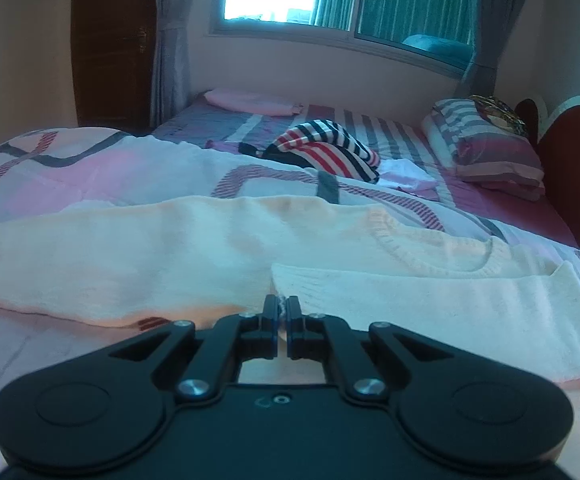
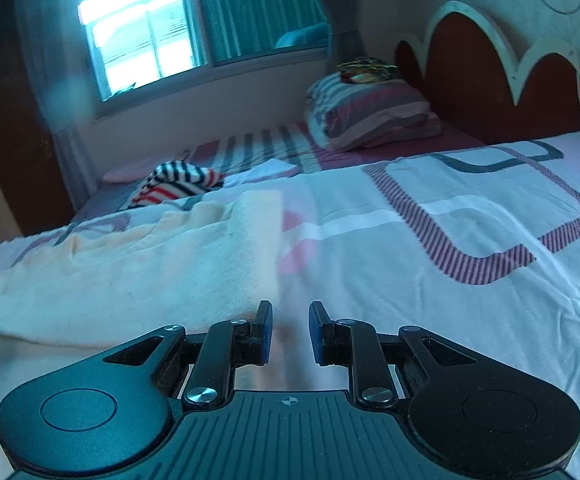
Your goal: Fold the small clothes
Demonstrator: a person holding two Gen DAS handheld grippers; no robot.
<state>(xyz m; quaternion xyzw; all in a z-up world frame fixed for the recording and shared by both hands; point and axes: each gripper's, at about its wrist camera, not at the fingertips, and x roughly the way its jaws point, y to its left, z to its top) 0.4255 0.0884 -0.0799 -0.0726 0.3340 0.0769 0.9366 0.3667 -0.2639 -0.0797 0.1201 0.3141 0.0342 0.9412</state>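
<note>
A cream knit sweater (image 1: 170, 256) lies spread across the patterned bed cover (image 2: 450, 220), with one sleeve folded over its body toward the right. My left gripper (image 1: 282, 308) is shut on a thin bit of the sweater's near edge, and white knit shows between the pads. In the right wrist view the sweater (image 2: 130, 272) lies to the left. My right gripper (image 2: 290, 312) hovers just past its right edge over the bare cover, jaws a little apart with nothing between them.
A red, white and navy striped garment (image 1: 326, 152) lies crumpled farther back, with small white and lilac cloths (image 1: 406, 178) beside it. A pink folded cloth (image 1: 250, 104) lies under the window. A striped pillow (image 2: 370, 112) leans by the dark red headboard (image 2: 470, 80).
</note>
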